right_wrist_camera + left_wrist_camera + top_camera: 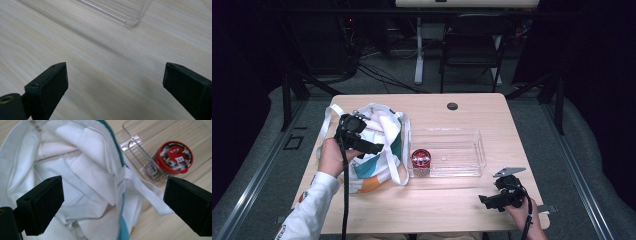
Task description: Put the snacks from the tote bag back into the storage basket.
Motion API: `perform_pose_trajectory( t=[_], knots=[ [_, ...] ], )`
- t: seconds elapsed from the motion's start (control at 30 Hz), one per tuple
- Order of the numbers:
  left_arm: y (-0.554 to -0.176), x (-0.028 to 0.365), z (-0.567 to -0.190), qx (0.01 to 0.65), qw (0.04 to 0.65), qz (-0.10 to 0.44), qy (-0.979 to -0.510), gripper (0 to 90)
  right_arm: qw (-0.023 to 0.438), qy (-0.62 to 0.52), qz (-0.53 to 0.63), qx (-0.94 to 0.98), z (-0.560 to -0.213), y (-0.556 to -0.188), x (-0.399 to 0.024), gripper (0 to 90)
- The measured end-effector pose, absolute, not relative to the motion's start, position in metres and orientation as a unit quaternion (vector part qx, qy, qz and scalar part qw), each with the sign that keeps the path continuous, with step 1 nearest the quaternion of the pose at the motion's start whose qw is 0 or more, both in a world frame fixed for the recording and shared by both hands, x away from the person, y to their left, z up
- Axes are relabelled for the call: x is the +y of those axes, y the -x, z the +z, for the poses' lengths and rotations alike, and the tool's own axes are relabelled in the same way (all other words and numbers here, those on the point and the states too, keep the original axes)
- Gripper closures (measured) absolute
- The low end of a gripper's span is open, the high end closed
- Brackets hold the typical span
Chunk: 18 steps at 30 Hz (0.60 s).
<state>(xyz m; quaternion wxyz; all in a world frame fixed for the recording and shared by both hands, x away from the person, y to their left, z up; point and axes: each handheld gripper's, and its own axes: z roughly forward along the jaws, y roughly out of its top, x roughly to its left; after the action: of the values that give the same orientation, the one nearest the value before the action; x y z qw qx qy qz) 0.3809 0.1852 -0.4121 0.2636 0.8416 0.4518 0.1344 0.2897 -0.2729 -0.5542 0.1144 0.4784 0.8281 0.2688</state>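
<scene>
Over the worktop [437,205] in the high view, the left gripper [371,148] hangs above the bag [377,150], which lies at the left, its mouth turned toward the clear tray [472,150]. The red-lidded jar [421,159] stands upright in the tray's near left corner, just beside the bag's strap. The right gripper [484,200] rests low at the near right edge, well apart from the tray.

In the left gripper view, the fingers [40,205] are spread wide with nothing between them, above the bag's white lining [82,167]. The jar [174,157] shows its lid face-on, so its long axis runs straight up from the tray floor. The bag's long axis seems to run from its closed end toward the tray.

In the right gripper view, the fingers [47,87] are spread over bare wood, with a tray corner [132,22] ahead.

The step looks like emptying the bag into the tray. To do it well, I would reach deep into the mouth, avoid pinching loose lining, and use the right gripper to hold the bag's rim open.
</scene>
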Motion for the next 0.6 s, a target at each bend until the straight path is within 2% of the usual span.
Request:
perform_pose_trajectory(
  t=[0.6],
  knots=[
    [-0.328,0.255,-0.457,0.516,0.276,0.139,-0.799,2.3,0.115,-0.479,0.269,0.828,-0.552,-0.289,-0.273,5.7]
  ],
)
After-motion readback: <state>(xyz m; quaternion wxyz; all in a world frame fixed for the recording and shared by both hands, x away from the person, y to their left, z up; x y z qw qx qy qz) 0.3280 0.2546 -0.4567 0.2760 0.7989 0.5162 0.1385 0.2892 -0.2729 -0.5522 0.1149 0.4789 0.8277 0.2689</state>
